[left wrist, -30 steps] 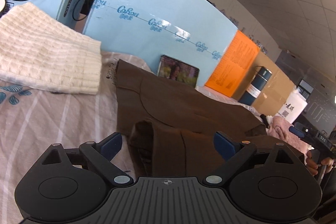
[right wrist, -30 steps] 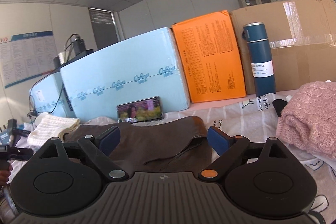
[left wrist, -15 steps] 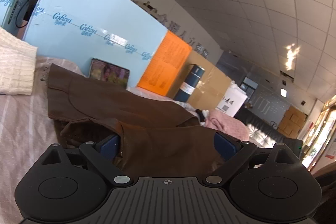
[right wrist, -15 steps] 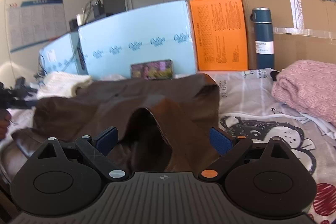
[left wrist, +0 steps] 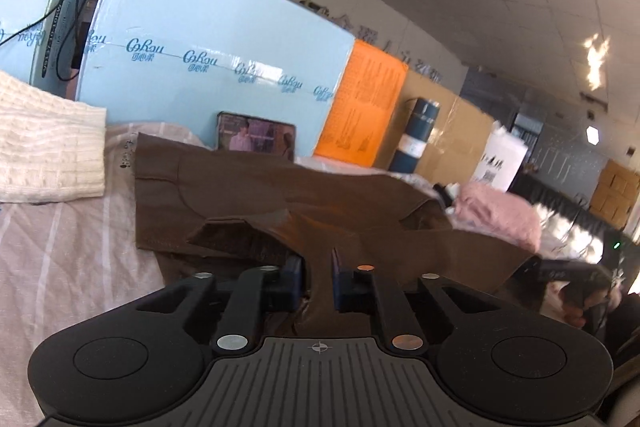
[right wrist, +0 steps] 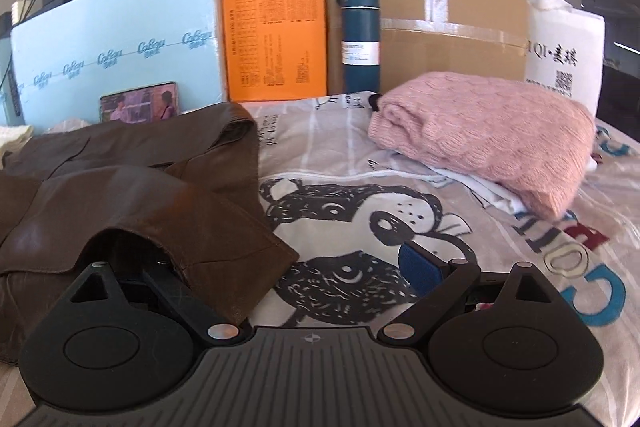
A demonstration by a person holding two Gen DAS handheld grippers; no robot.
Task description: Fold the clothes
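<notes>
Left gripper (left wrist: 317, 281) pinching brown garment (left wrist: 248, 195) — right gripper (right wrist: 288, 263) spread wide

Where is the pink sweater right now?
In the right wrist view, the pink sweater lies folded on the cartoon bedsheet, right of the brown garment, before the cardboard box.

The left gripper (left wrist: 317, 281), wide apart a second ago, is now clamping a fold of the brown garment (left wrist: 256, 187). The right gripper (right wrist: 296, 267) is swinging rightward, and the garment's (right wrist: 132, 195) hem is now draping over its left finger.
</notes>
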